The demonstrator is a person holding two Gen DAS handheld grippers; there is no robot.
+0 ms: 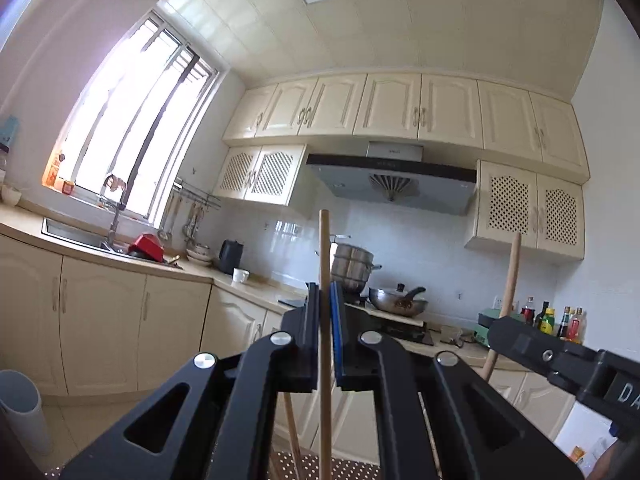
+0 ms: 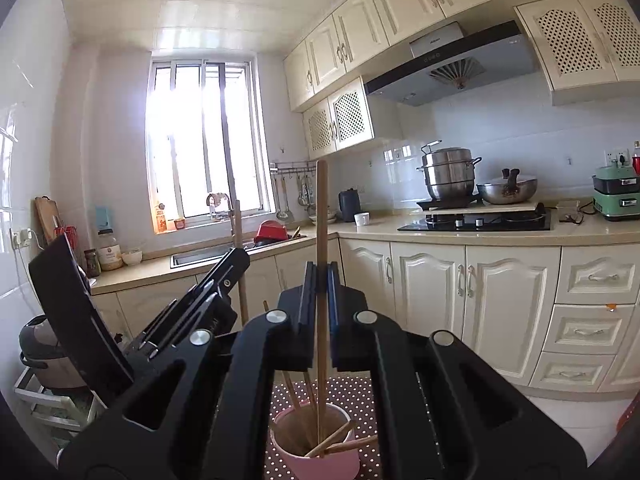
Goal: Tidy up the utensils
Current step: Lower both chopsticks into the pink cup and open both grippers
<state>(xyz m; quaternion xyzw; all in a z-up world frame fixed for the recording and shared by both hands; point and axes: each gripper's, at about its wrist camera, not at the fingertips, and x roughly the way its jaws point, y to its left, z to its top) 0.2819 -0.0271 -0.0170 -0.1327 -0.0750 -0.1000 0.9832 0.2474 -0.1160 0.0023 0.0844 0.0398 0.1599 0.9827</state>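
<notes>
Nearest the lens in the right wrist view, the right claw [image 2: 319, 280] was clenched on a wooden chopstick [image 2: 321, 240], which stood upright between its pads, its lower end reaching down into a pink cup [image 2: 320, 456]. That cup sat below the claw on a dark polka-dot mat [image 2: 360, 396] and held several more chopsticks [image 2: 336, 442] leaning at angles. To the left of it in that view, the left claw [image 2: 236, 254] was tilted and gripped a second chopstick [image 2: 239, 280].

In the left wrist view, the left claw [image 1: 325, 300] was likewise clamped shut on its upright chopstick [image 1: 325, 248], whose lower end ran down past the bottom edge toward the mat [image 1: 352, 470]. The right claw [image 1: 494, 330] showed at the right edge with its chopstick [image 1: 512, 272] slanting upward.

Farther off, the bench [image 2: 440, 228] carried a black hob [image 2: 480, 222] with a steel steamer pot [image 2: 448, 174] and a wok [image 2: 506, 190], a green appliance [image 2: 616, 196] to the right, a white mug [image 2: 362, 219] and a dark kettle [image 2: 349, 205]. A sink [image 2: 208, 256] with a red item [image 2: 272, 230] lay under the bright window [image 2: 204, 140], and cream cabinets [image 2: 400, 12] with a range hood [image 2: 456, 68] hung above.
</notes>
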